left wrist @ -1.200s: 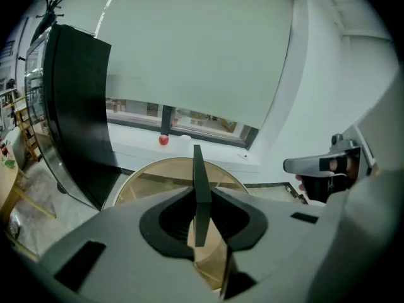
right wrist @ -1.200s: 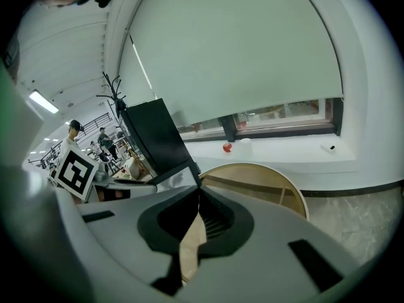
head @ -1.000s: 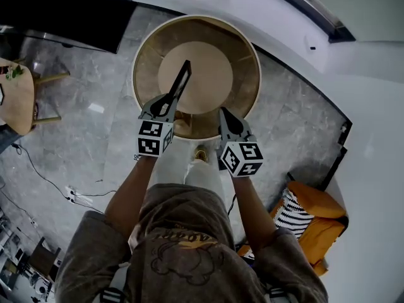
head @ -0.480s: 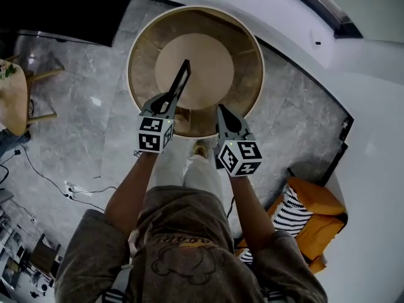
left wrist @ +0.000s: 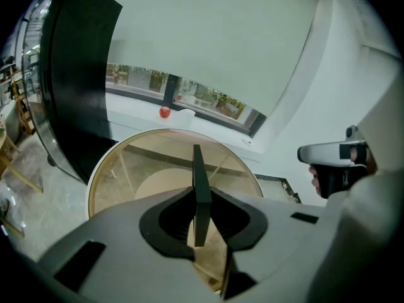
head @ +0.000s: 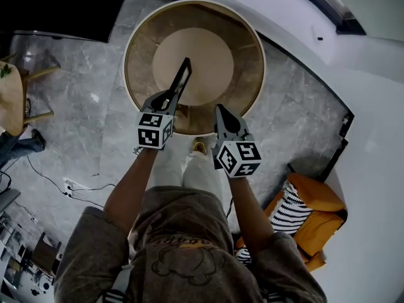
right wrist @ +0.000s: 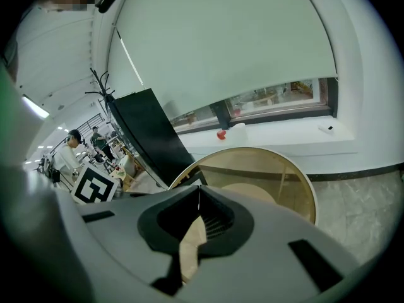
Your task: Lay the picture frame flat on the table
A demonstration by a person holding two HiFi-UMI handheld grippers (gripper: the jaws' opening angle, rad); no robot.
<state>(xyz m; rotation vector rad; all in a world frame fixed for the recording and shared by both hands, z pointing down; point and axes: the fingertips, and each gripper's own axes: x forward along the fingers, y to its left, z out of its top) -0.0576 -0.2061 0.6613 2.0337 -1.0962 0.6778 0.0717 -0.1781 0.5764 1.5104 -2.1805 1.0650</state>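
The left gripper [head: 166, 100] has its fingers closed tight on the near end of the picture frame [head: 179, 81]. The frame stands on edge as a thin black slab and reaches out over the round glass-topped counter [head: 245, 54] toward its middle. In the left gripper view the frame [left wrist: 198, 172] shows only its narrow edge, so its face cannot be seen. The gripper body hides its lower edge, so I cannot tell whether it touches the glass. The right gripper [head: 221, 111] hangs just beside it at the counter's near rim. In its own view the fingertips of the right gripper [right wrist: 198, 188] meet with nothing between them, and tan surface shows through the gap below. A small red object [left wrist: 165, 112] sits on the window ledge beyond the counter, too small to identify. An orange seat [head: 314, 219] at the right is partly cut off by the person's arm.
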